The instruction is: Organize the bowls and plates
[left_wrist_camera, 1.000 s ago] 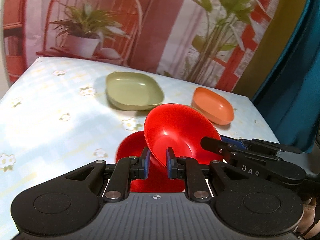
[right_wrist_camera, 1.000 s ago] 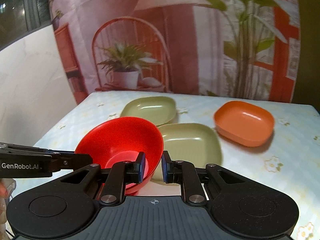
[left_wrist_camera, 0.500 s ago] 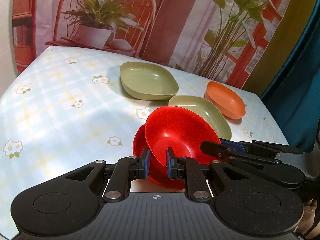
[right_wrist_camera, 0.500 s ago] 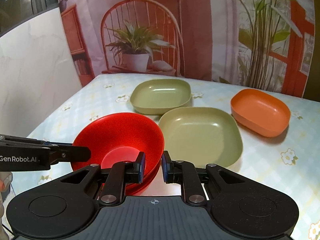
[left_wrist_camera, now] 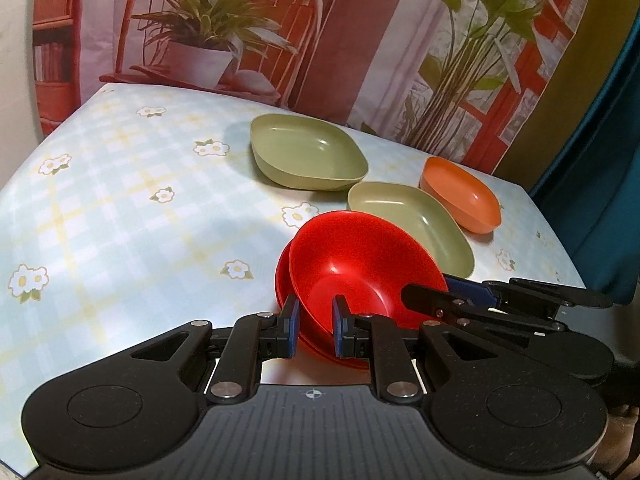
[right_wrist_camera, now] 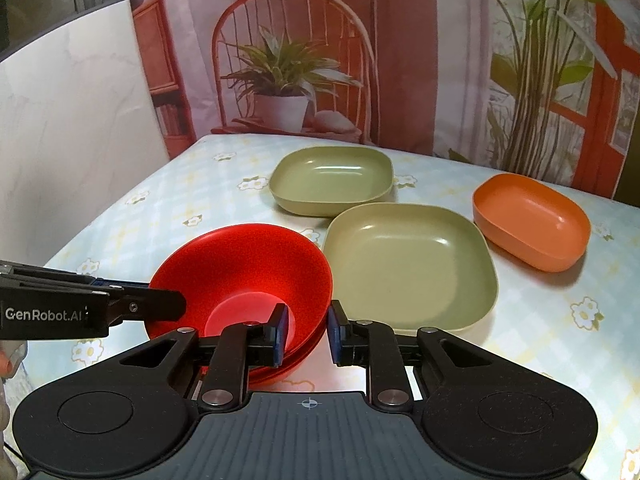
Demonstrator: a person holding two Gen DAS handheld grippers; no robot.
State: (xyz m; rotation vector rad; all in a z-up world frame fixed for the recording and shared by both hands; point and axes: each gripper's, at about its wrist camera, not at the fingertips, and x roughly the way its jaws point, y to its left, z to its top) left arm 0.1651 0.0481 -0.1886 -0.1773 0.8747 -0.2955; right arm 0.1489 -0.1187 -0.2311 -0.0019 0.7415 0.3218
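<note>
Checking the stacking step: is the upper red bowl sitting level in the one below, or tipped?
Tipped. The upper red bowl leans toward the left gripper, shut on its near rim, and the lower red bowl's rim shows unevenly beneath.

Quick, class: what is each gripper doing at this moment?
Left gripper: shut on the upper red bowl.
Right gripper: fingers have just been opening; the bowl's rim sits between them, unpressed.
</note>
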